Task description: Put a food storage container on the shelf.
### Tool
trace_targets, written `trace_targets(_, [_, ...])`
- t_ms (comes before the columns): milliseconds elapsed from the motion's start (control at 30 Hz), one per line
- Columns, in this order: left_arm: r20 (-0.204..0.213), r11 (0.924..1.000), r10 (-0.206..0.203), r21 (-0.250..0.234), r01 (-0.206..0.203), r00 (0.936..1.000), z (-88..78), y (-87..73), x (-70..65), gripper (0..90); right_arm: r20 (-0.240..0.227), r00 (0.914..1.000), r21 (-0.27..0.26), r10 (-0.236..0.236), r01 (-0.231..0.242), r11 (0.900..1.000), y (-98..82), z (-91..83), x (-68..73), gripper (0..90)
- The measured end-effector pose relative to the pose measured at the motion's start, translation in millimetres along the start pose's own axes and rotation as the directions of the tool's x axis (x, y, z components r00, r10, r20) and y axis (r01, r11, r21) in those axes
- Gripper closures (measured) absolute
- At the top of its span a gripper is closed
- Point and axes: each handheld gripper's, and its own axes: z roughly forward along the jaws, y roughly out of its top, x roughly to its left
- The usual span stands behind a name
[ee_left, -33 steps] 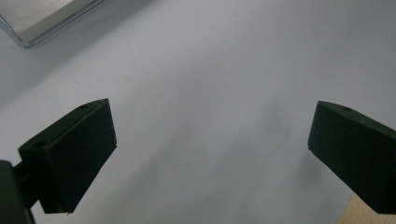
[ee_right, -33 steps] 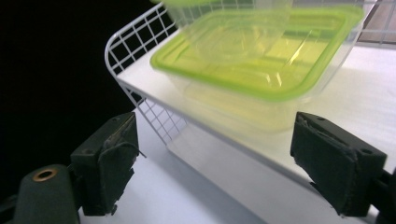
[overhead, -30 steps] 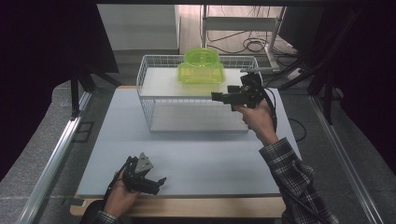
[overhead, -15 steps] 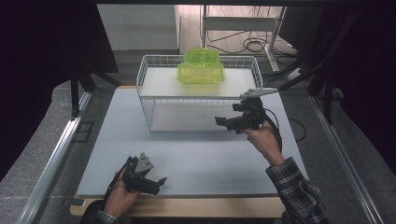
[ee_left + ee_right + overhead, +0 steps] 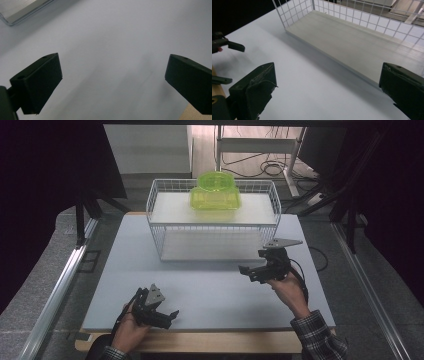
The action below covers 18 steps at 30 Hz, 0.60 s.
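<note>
A white wire rack (image 5: 212,227) stands at the back of the pale mat (image 5: 200,285). On its upper white board rests a translucent green container (image 5: 215,195). My right gripper (image 5: 250,265) hovers low over the mat in front of the rack's right corner, pointing left. Its jaws have just been opening and stand open with nothing between them (image 5: 327,82); beyond them is the rack's lower board (image 5: 352,42). My left gripper (image 5: 167,312) rests near the mat's front edge, open (image 5: 112,72) over bare mat. It also appears far off as the left gripper (image 5: 227,45) in the right gripper view.
A metal rail (image 5: 55,290) runs along the left side of the table. Cables (image 5: 265,167) lie on the floor behind the rack. The wooden table edge (image 5: 210,340) shows below the mat. Dark curtains close in both sides.
The right gripper has come down and toward the person, from beside the rack's top right to low over the mat. The left gripper has stayed where it was.
</note>
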Motion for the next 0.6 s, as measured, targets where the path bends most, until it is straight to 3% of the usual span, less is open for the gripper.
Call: trace_targets(600, [-0.015,0.9997,0.024,-0.001,-0.024,0.9996,1.5,-0.8,-2.2,0.9,0.071,0.9975,0.014,0.002,-0.003,1.000,-64.1,-4.7,-0.1,0.9])
